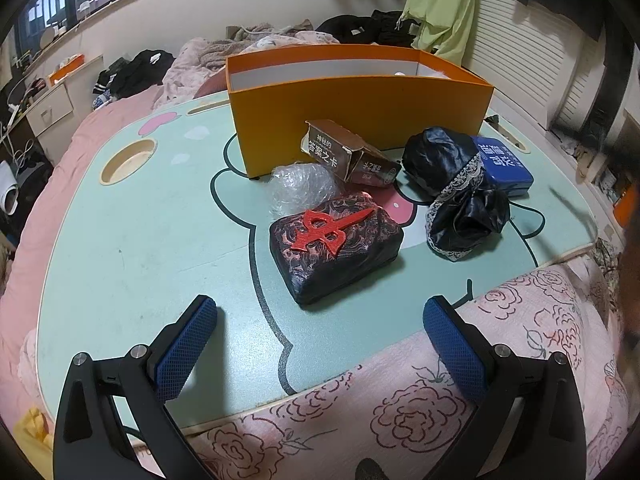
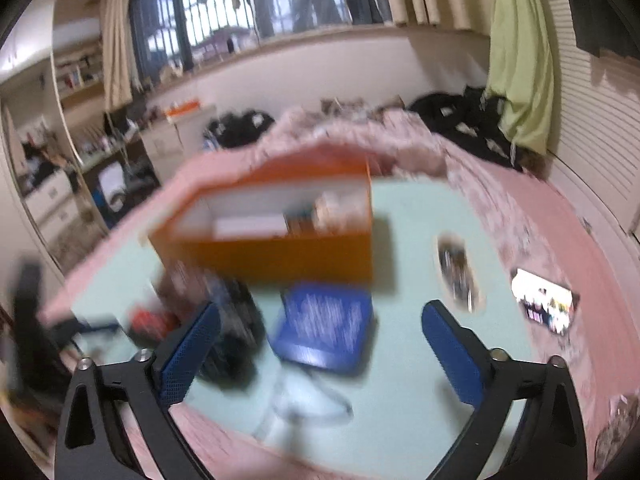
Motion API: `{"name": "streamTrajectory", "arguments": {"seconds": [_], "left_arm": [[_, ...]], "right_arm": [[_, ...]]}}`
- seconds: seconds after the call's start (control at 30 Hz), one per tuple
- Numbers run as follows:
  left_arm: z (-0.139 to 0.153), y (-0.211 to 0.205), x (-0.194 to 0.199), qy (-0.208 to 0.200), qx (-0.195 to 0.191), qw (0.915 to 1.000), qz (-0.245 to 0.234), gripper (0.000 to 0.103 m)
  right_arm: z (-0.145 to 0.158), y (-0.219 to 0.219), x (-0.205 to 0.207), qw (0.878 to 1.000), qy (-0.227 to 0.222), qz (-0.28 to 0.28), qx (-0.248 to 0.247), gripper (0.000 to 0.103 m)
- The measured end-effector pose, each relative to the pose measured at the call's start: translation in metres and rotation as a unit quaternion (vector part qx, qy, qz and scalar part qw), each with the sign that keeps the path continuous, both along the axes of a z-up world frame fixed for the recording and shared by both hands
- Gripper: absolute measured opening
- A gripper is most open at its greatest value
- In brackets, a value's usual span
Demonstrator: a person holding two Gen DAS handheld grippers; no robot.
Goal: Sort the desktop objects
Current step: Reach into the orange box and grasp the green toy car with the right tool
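An orange box (image 1: 360,108) stands open at the back of the green lap table (image 1: 140,248). In front of it lie a brown card box (image 1: 348,152), a wad of clear bubble wrap (image 1: 300,188), a dark patterned pouch (image 1: 336,244) with a red cutout on top, black lace-trimmed cloth (image 1: 456,188) and a blue tin (image 1: 504,164). My left gripper (image 1: 320,340) is open and empty, just short of the pouch. The right wrist view is blurred; my right gripper (image 2: 320,344) is open and empty above the blue tin (image 2: 324,324), with the orange box (image 2: 280,240) behind.
The table sits on a bed with a pink rose-print quilt (image 1: 440,400). The table has a round cup hole (image 1: 128,160) at the left. A phone (image 2: 544,304) lies on the quilt to the right. Clothes (image 1: 360,28) are piled behind.
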State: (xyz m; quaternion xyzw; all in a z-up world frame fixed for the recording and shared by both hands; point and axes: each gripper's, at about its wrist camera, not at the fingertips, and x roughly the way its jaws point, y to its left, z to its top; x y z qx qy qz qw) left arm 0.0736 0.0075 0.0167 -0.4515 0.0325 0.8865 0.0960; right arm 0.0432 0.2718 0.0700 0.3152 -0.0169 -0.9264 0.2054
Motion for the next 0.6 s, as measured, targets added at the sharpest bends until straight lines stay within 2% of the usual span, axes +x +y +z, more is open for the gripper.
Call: {"name": "streamTrajectory", "arguments": {"seconds": [0.07, 0.13, 0.17, 0.3, 0.37, 0.47, 0.53, 0.57, 0.6], "left_arm": [[0.000, 0.000, 0.000, 0.000, 0.001, 1.0000, -0.001, 0.103], [0.000, 0.000, 0.000, 0.000, 0.001, 1.0000, -0.001, 0.103], [0.000, 0.000, 0.000, 0.000, 0.001, 1.0000, -0.001, 0.103], [0.000, 0.000, 0.000, 0.000, 0.001, 1.0000, -0.001, 0.103], [0.000, 0.000, 0.000, 0.000, 0.001, 1.0000, -0.001, 0.103], [0.001, 0.000, 0.000, 0.001, 0.001, 1.0000, -0.001, 0.103], [0.001, 0.001, -0.001, 0.002, 0.001, 1.0000, -0.001, 0.103], [0.001, 0.001, -0.002, 0.003, 0.002, 1.0000, -0.001, 0.103], [0.001, 0.001, -0.002, 0.002, 0.002, 1.0000, -0.001, 0.103]], "right_arm": [[0.026, -0.006, -0.027, 0.999, -0.032, 0.019, -0.027, 0.087], [0.039, -0.017, -0.061, 0.995, -0.078, 0.039, -0.048, 0.076], [0.041, -0.028, -0.080, 0.993, -0.101, 0.042, -0.046, 0.073], [0.018, -0.079, -0.138, 0.983, -0.177, 0.047, 0.010, 0.037], [-0.003, -0.103, -0.160, 0.977, -0.205, 0.036, 0.052, 0.036], [-0.028, -0.122, -0.182, 0.966, -0.242, 0.016, 0.088, 0.037], [-0.033, -0.127, -0.188, 0.965, -0.232, -0.007, 0.124, 0.036], [-0.040, -0.130, -0.191, 0.959, -0.242, -0.021, 0.148, 0.037], [-0.041, -0.132, -0.192, 0.958, -0.239, -0.024, 0.153, 0.038]]}}
